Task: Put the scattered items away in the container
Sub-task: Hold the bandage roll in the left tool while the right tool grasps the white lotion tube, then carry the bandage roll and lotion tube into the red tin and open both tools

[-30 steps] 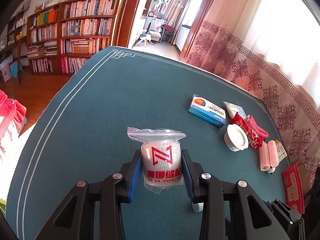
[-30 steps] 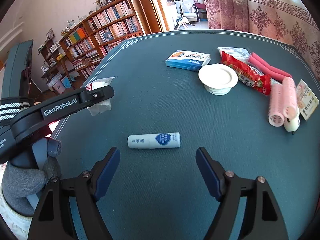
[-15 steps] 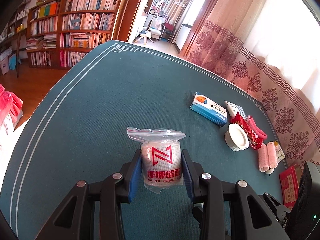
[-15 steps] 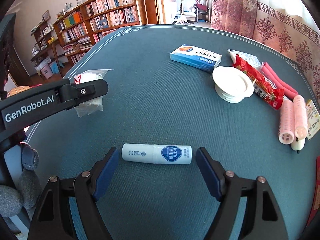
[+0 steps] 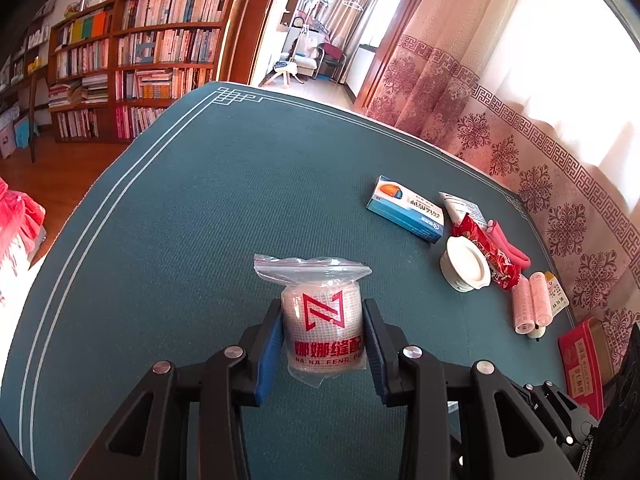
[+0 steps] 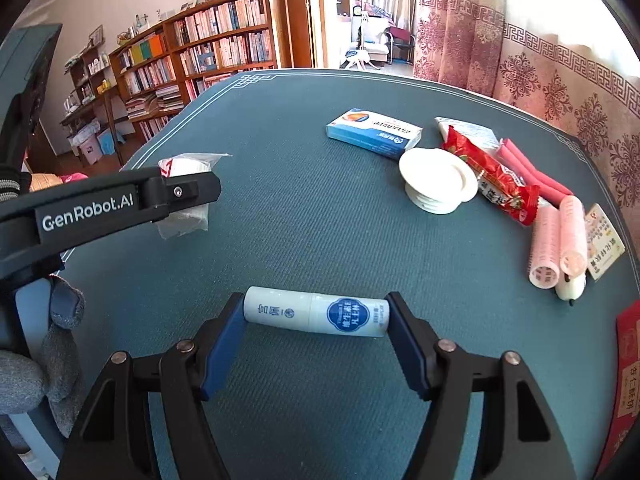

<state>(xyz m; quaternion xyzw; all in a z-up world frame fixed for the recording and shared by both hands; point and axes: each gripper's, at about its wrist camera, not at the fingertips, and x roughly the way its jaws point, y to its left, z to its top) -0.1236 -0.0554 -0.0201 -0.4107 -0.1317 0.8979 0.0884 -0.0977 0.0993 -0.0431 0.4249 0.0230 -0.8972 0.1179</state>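
Note:
My left gripper (image 5: 323, 334) is shut on a white roll in a clear zip bag (image 5: 322, 328) with red lettering, held above the teal table (image 5: 192, 216). It also shows in the right wrist view (image 6: 184, 196), with the left gripper's arm in front of it. My right gripper (image 6: 316, 318) is open, its pads at either end of a white tube with a blue label (image 6: 316, 312) that lies crosswise on the table. A red box (image 5: 582, 364) sits at the right edge, also in the right wrist view (image 6: 626, 384).
On the right side of the table lie a blue and white box (image 6: 374, 132), a white lid (image 6: 438, 184), a red snack packet (image 6: 492, 176), pink hair rollers (image 6: 558, 240), pink sticks (image 6: 532, 172) and a small card (image 6: 604, 240). Bookshelves (image 5: 136, 68) stand beyond the far edge.
My right gripper has moved forward, so the white tube now lies between its pads. My left gripper keeps its hold on the bagged roll and has shifted slightly.

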